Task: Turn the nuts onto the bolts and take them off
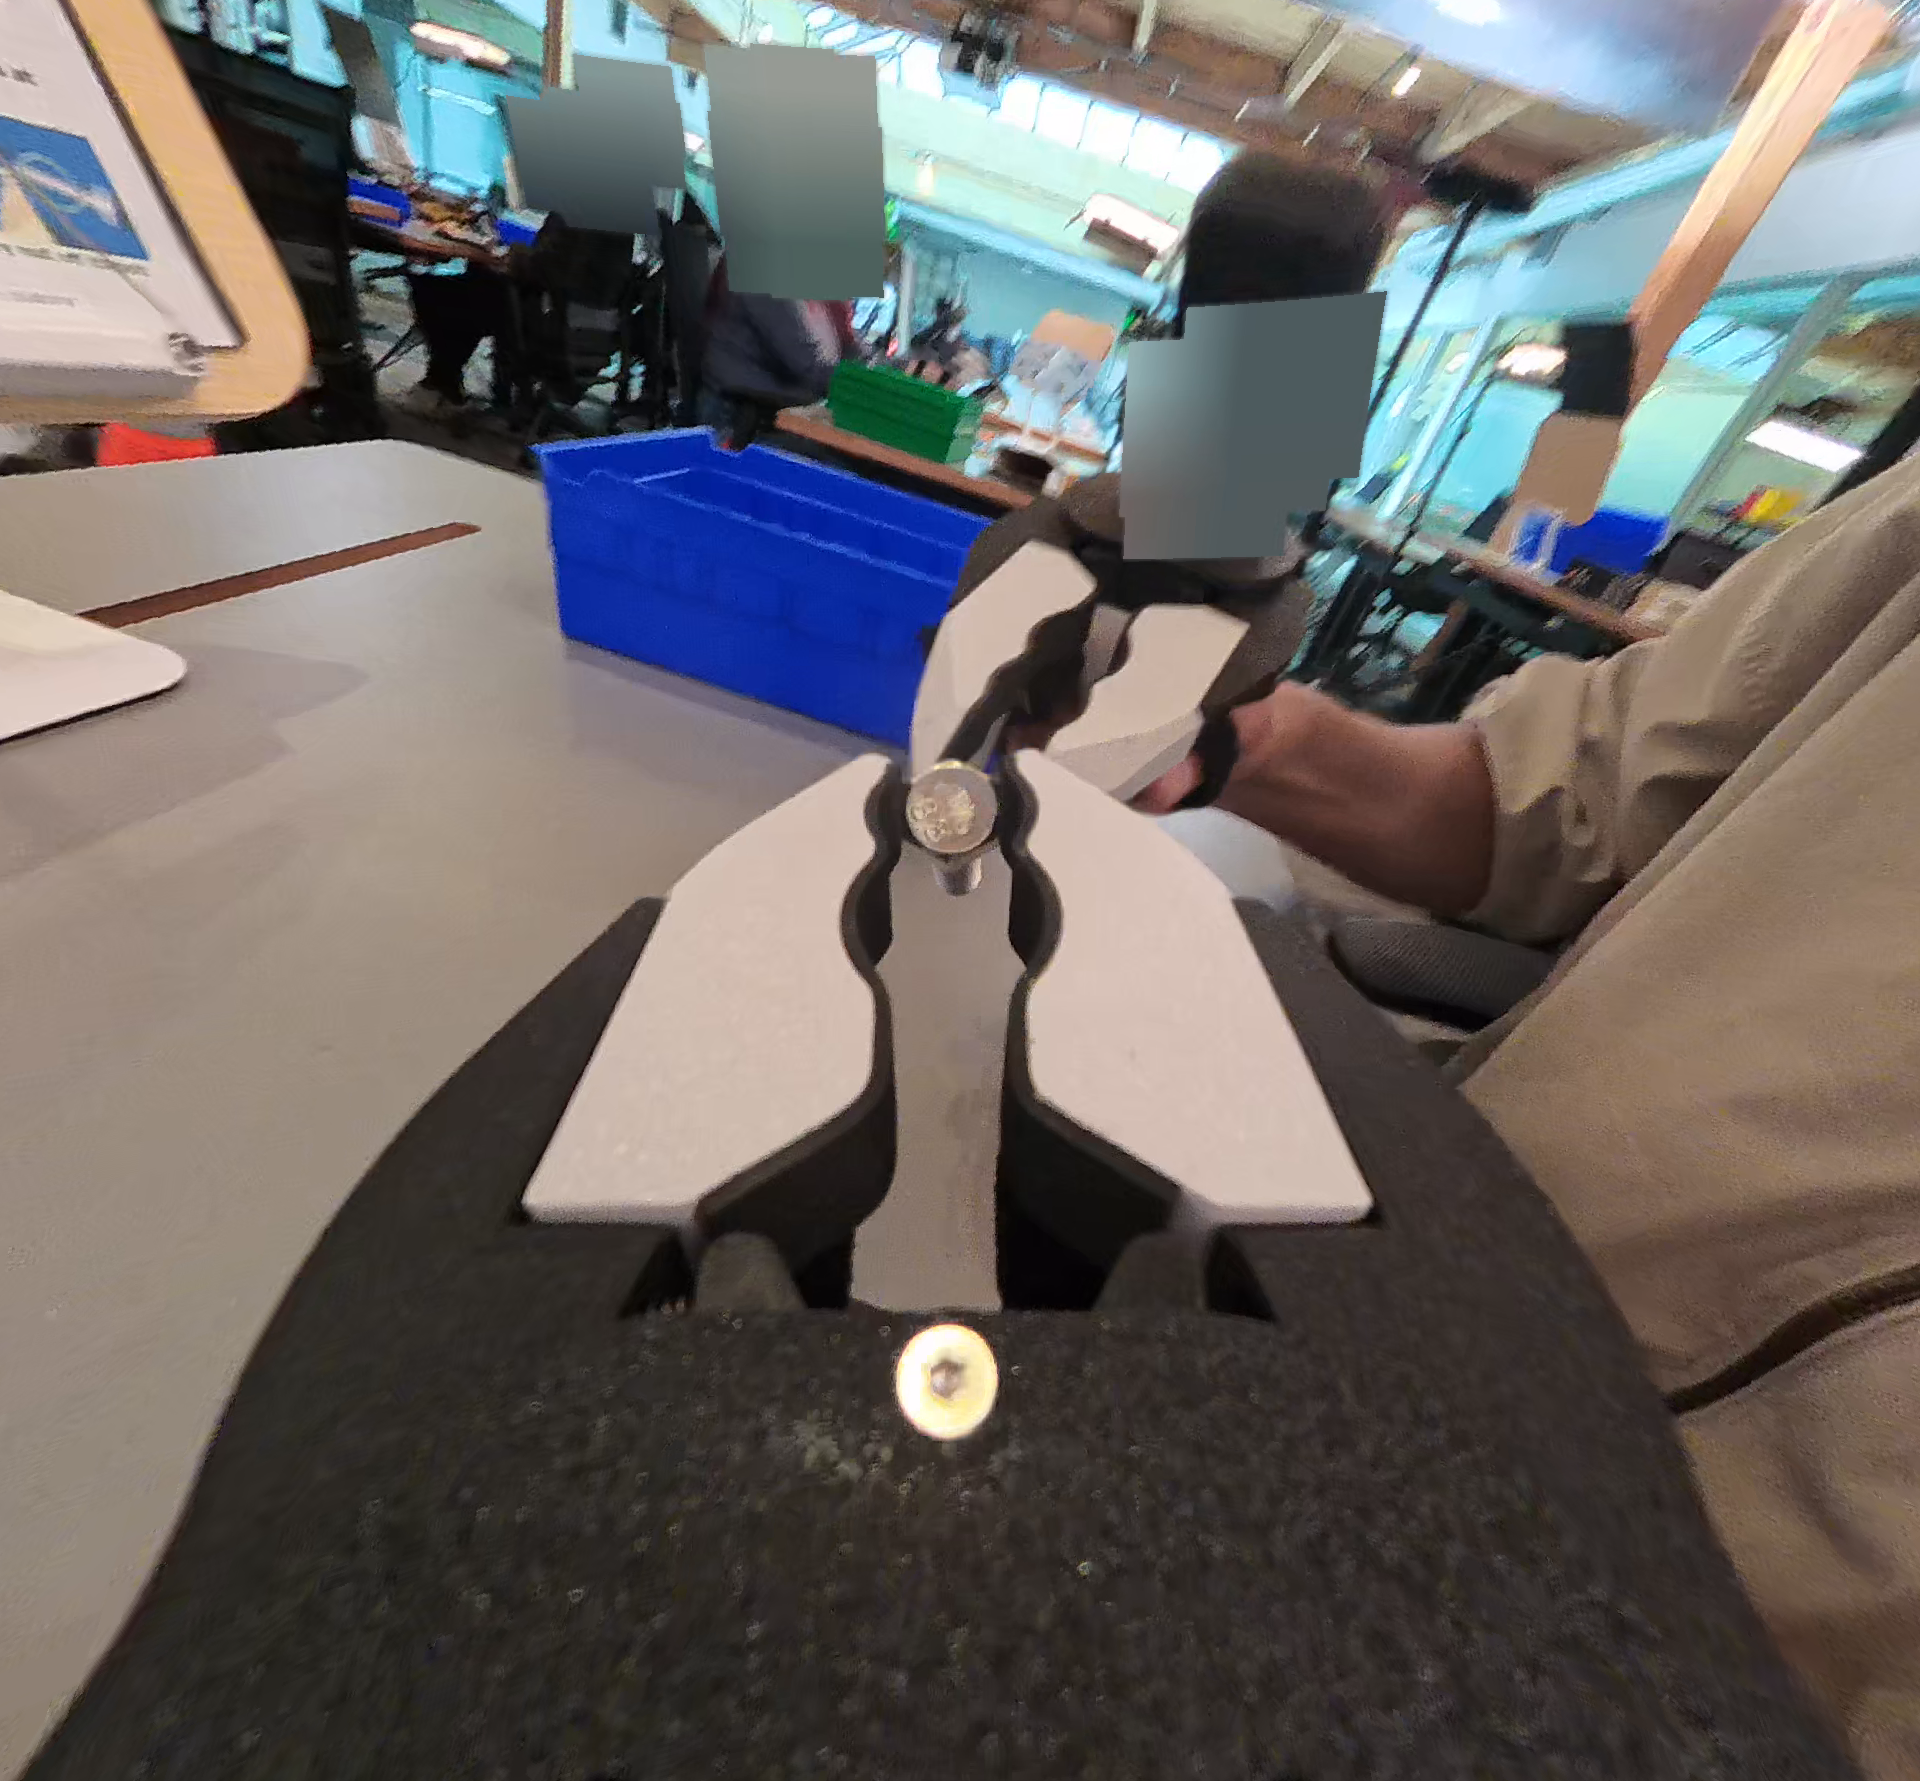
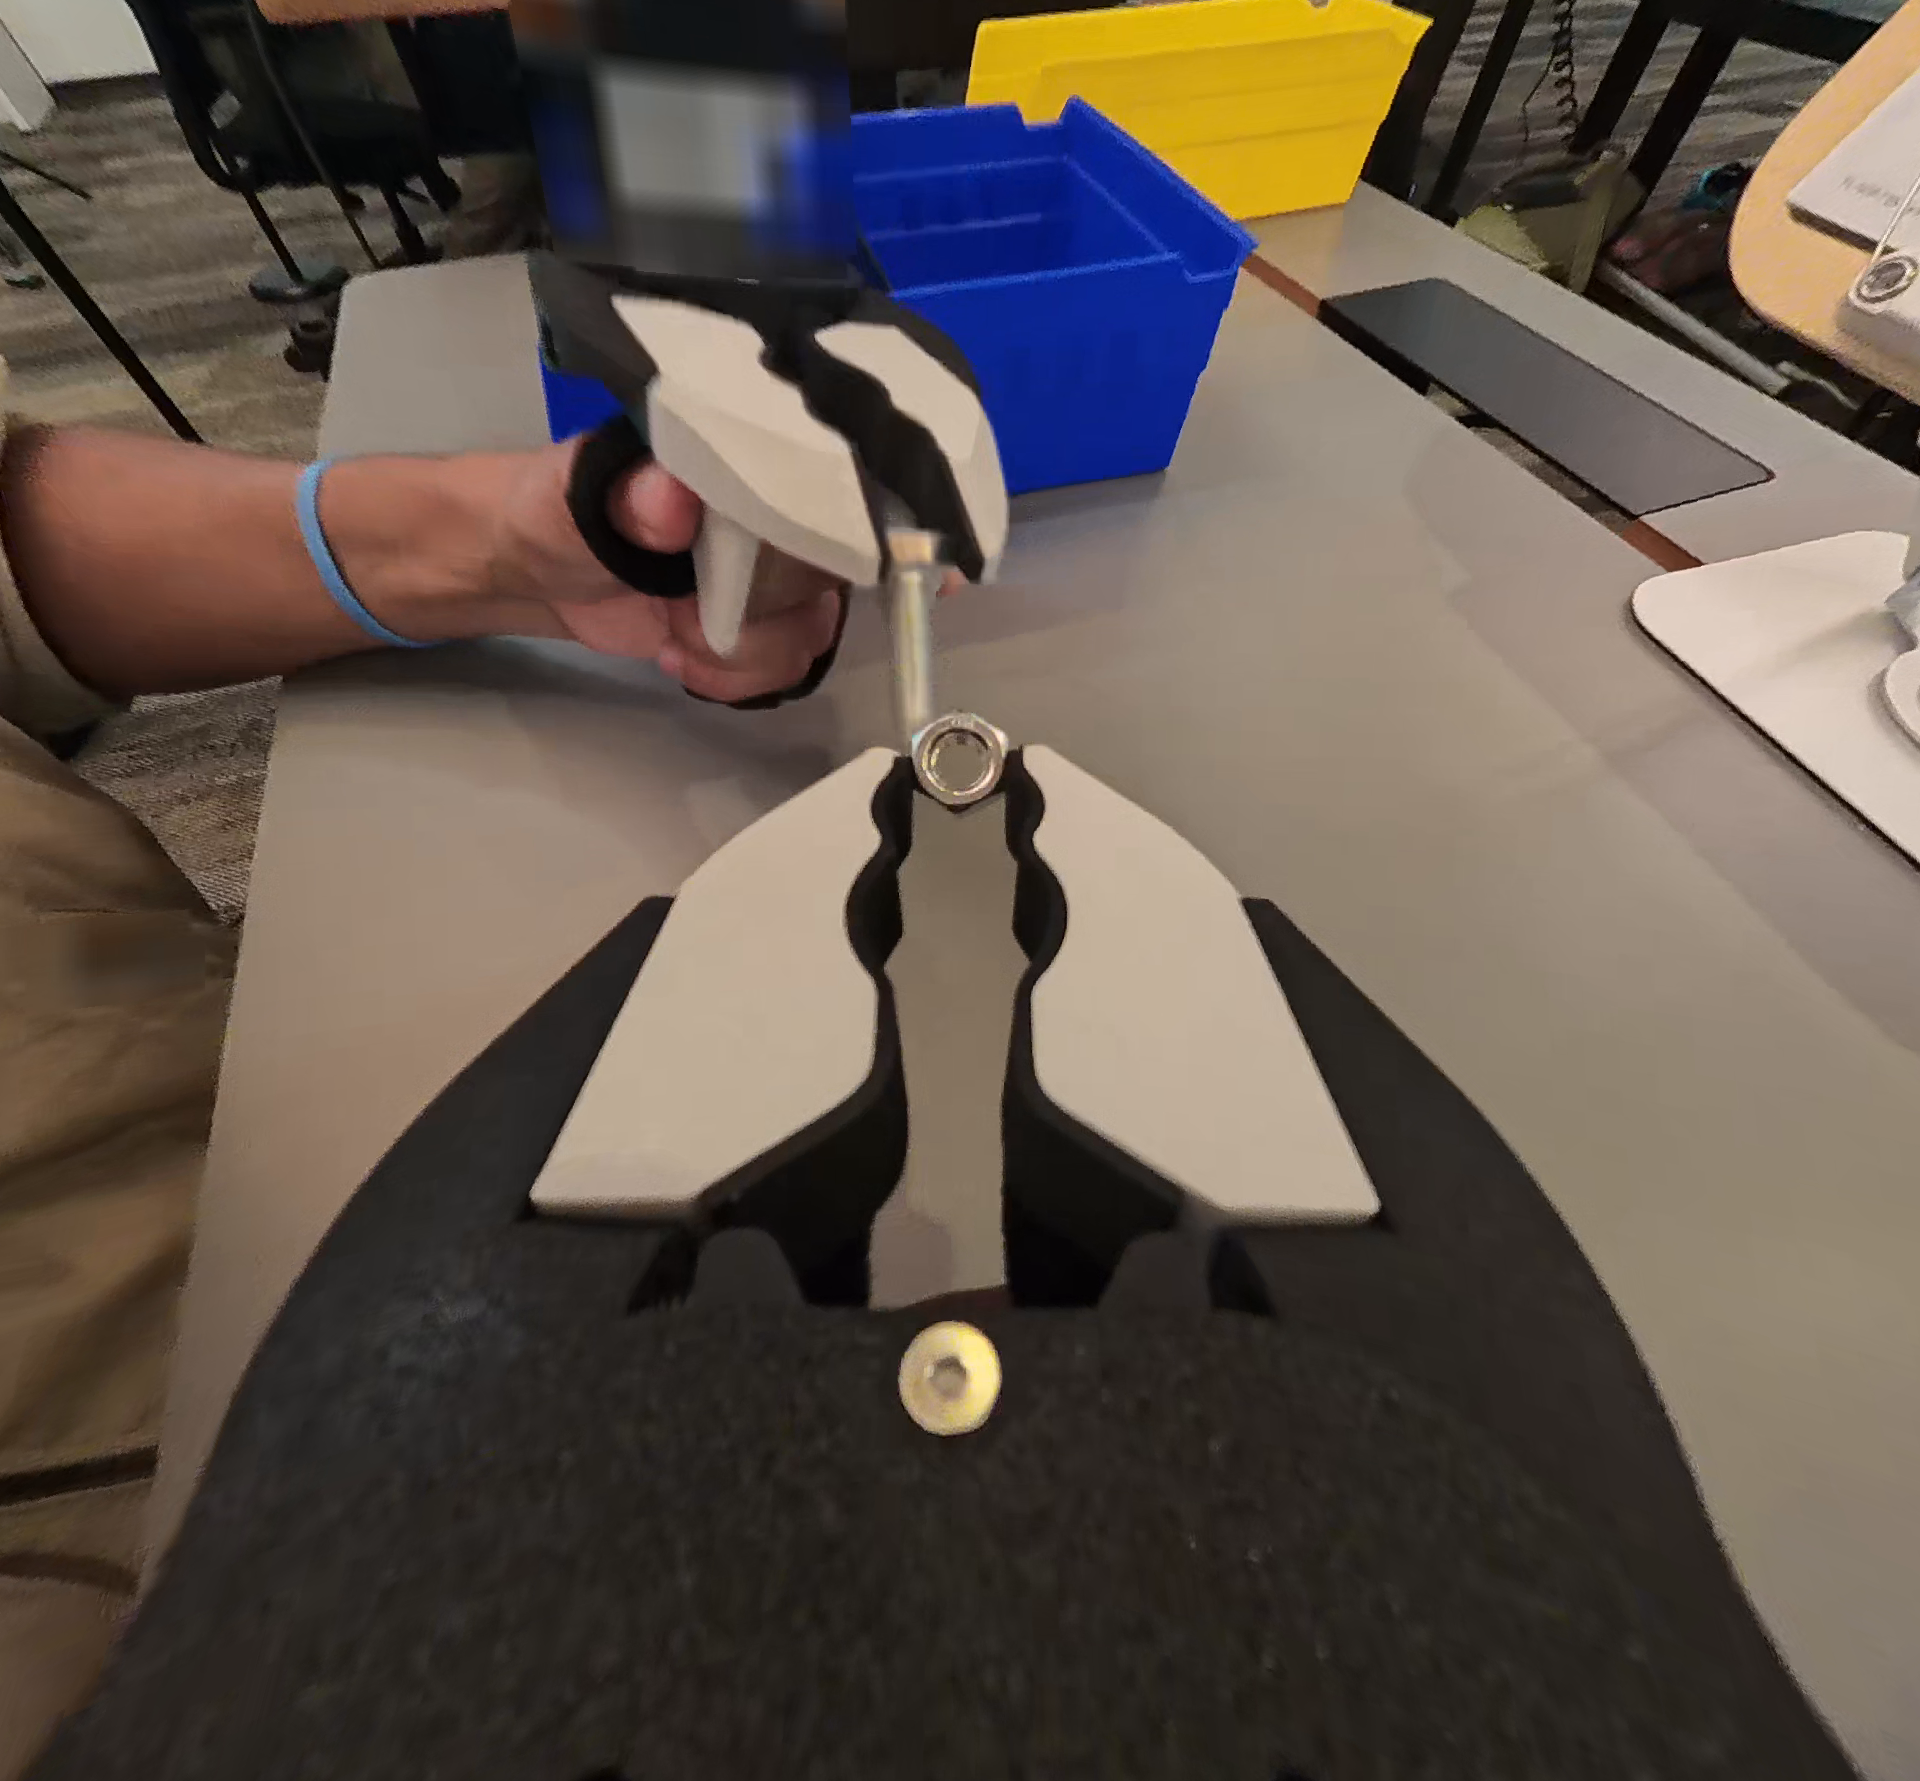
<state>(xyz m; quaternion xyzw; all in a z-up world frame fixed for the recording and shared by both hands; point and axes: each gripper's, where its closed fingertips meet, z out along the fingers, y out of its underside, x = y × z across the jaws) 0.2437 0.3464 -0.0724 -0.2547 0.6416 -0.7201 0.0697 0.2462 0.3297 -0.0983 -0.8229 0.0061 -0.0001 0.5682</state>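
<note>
Right gripper (image 2: pixel 954 775) clamps the nut (image 2: pixel 957 761); left gripper (image 1: pixel 948 812) clamps the bolt (image 1: pixel 950 812) (head-end). Align shank tip with bore squarely before turning, avoiding cross-threading.

Both views are bright and evenly lit from overhead. In the left wrist view the ceiling lights (image 1: pixel 1465 1) flare white at the far right, and the far room is smeared with blur. The grey counter (image 2: pixel 1299 796) carries soft sheen and faint shadows. Wide-angle lenses bend straight edges near the borders.
</note>
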